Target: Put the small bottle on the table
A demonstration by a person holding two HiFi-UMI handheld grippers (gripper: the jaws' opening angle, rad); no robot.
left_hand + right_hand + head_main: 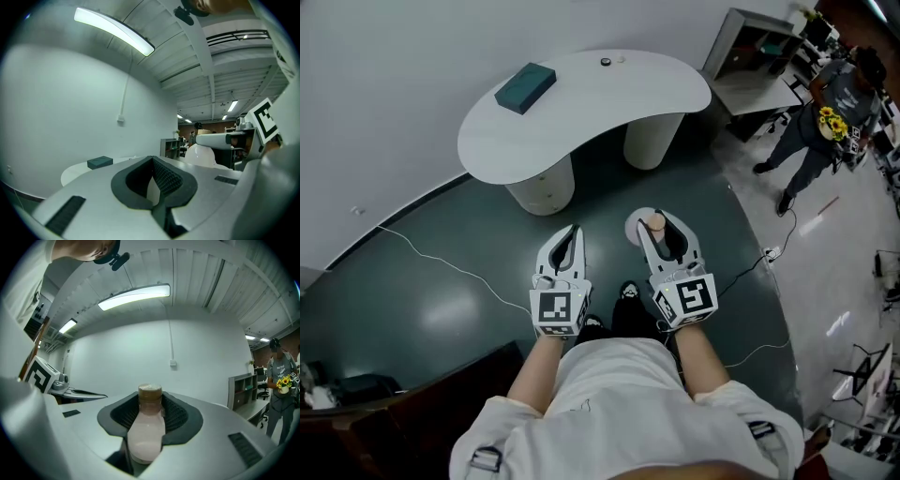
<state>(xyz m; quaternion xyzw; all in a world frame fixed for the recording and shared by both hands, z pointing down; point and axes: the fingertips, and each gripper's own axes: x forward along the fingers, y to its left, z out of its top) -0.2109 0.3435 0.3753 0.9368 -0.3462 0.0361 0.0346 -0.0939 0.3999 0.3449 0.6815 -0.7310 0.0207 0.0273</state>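
Bottle (146, 427) tight in right hand-held gripper (150, 404), only cap (654, 222) overhead; left hand-held gripper (154, 161) closed, empty.

place: office/lab | cues: curved white table (581, 103); shelving (759, 47); strip light (115, 30)

My left gripper (571, 232) and right gripper (662, 223) point level ahead of me, side by side and a little apart. My left jaws are together with nothing between them. My right jaws clamp the small bottle (147, 427), which stands upright between the pads.
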